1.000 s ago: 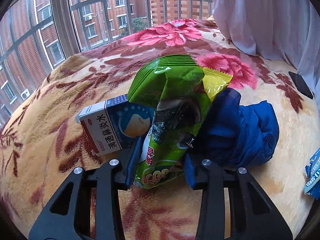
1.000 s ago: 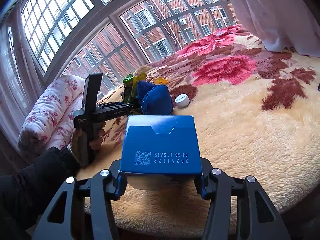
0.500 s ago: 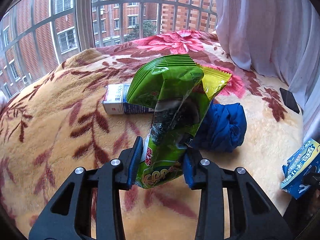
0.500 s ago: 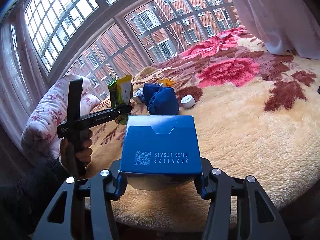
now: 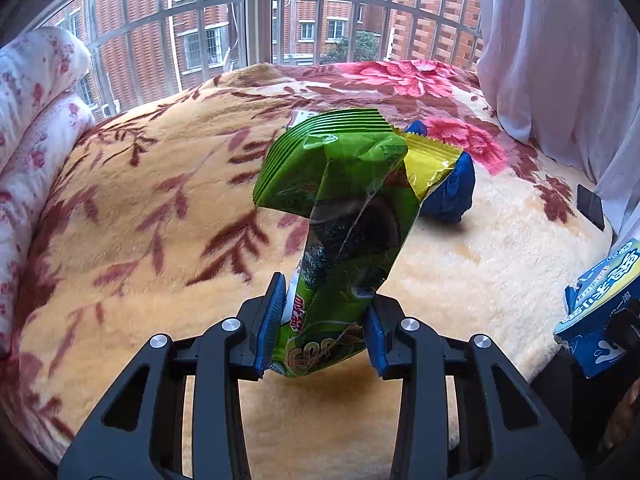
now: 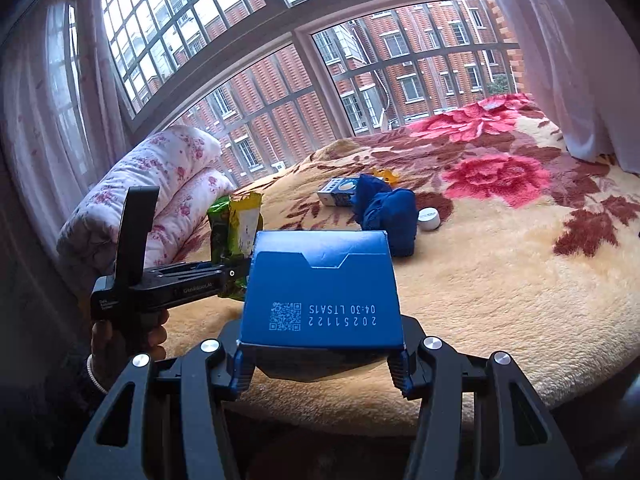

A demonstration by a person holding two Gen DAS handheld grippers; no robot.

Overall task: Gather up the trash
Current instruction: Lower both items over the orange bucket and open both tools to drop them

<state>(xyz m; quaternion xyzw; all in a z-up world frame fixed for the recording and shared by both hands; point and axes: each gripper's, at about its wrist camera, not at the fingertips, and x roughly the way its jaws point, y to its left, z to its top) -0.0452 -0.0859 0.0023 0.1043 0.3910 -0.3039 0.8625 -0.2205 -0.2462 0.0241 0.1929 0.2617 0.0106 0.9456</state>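
Between the left tool's [image 5: 323, 332] pads sits a green snack wrapper [image 5: 344, 220], pinched low with most of it flopping out ahead, so I'd keep the squeeze firm and carry smooth. Off to its right, the right tool [image 6: 320, 364] clamps a blue carton [image 6: 320, 292]. Further ahead on the bed [image 6: 500, 300]: small box [image 6: 336, 192], white cap [image 6: 429, 218], blue cloth [image 6: 386, 212].

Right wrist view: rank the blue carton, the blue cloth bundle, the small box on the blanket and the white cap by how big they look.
1. blue carton, though it sits nearest the camera, in the right gripper jaws
2. blue cloth bundle
3. small box, partly hidden behind the bundle
4. white cap
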